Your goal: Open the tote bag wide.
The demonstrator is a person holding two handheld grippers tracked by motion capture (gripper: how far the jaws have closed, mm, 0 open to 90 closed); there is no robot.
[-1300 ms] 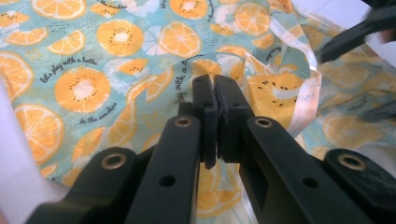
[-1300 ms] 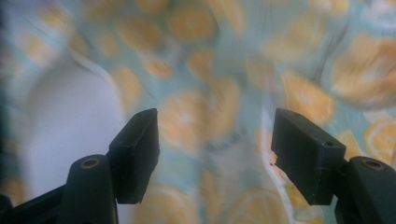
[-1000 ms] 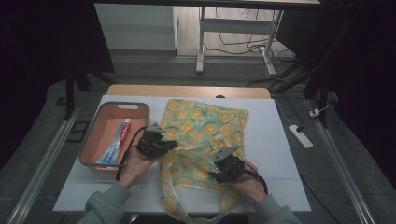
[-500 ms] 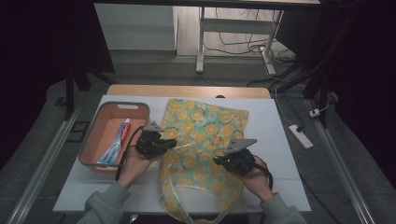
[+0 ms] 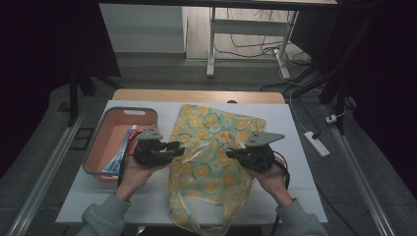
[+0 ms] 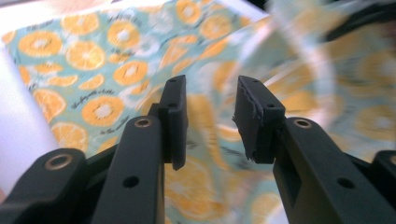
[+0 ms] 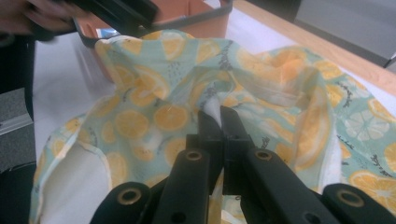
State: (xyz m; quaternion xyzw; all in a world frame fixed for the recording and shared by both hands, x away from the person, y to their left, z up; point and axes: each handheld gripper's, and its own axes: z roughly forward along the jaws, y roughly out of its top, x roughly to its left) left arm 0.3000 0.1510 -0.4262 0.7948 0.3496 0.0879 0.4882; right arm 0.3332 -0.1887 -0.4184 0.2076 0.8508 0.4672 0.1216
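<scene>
A fabric bag [image 5: 211, 147] printed with orange slices lies on the white table [image 5: 295, 162], its mouth toward the person. My right gripper [image 5: 231, 153] is shut on the bag's upper layer near the mouth and holds it raised; in the right gripper view the jaws [image 7: 219, 116] pinch a fold of the bag [image 7: 154, 112] with the pale lining showing. My left gripper [image 5: 178, 147] hovers at the bag's left edge. Its jaws have just been opening and now stand apart [image 6: 210, 116] with nothing between the pads, the bag [image 6: 93, 60] lying behind them.
An orange basket [image 5: 129, 110] sits at the table's left with a toothpaste tube [image 5: 123, 150] inside. The left hand holding the other gripper [image 7: 116, 11] shows in the right gripper view before the basket [image 7: 205, 18]. A power strip [image 5: 317, 144] lies on the floor at right.
The right gripper closed on the bag's upper layer and rose, lifting the fabric. The left gripper opened, let go of the bag edge and rose a little.
</scene>
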